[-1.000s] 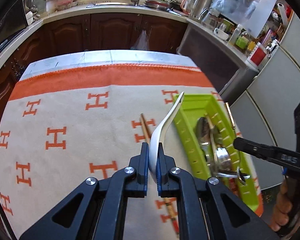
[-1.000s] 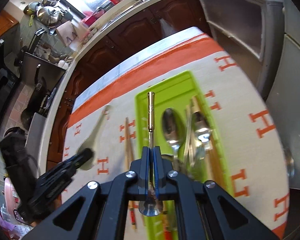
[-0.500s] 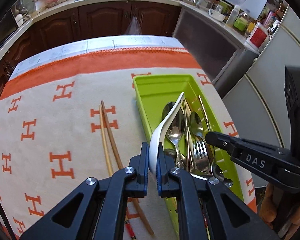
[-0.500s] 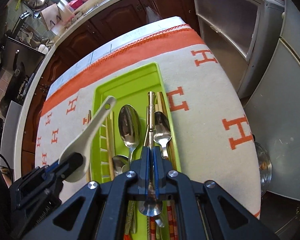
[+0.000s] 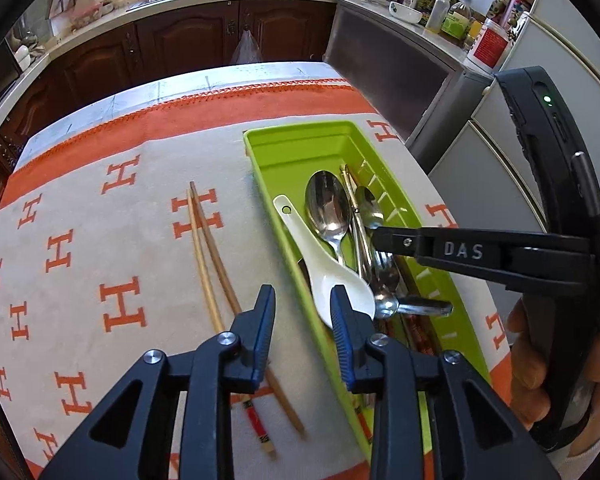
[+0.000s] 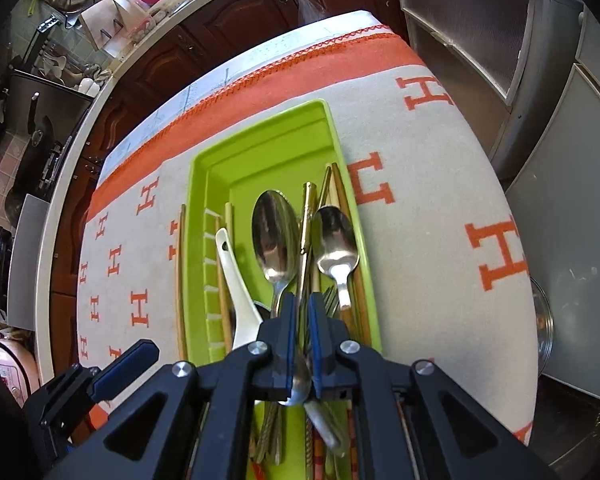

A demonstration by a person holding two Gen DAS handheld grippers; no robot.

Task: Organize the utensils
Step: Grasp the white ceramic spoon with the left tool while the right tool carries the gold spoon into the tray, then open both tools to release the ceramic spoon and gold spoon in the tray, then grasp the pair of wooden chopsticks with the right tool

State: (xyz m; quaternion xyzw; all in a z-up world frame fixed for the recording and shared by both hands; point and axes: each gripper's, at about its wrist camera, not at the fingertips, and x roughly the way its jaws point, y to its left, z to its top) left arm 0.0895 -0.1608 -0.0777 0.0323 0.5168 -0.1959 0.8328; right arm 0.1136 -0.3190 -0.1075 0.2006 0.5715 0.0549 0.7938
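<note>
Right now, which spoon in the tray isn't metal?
The white ceramic soup spoon, lying along the green tray's left side by the open left tool. The other spoons beside it are shiny steel.

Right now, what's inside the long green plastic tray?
The green plastic tray holds a white ceramic spoon, two steel spoons, a gold-handled utensil and wooden chopsticks. The grippers cover its near end.

Right gripper [image 6: 301, 312] fingers slightly parted around a gold-handled utensil [image 6: 307, 216] over the green tray [image 6: 260, 152].
</note>
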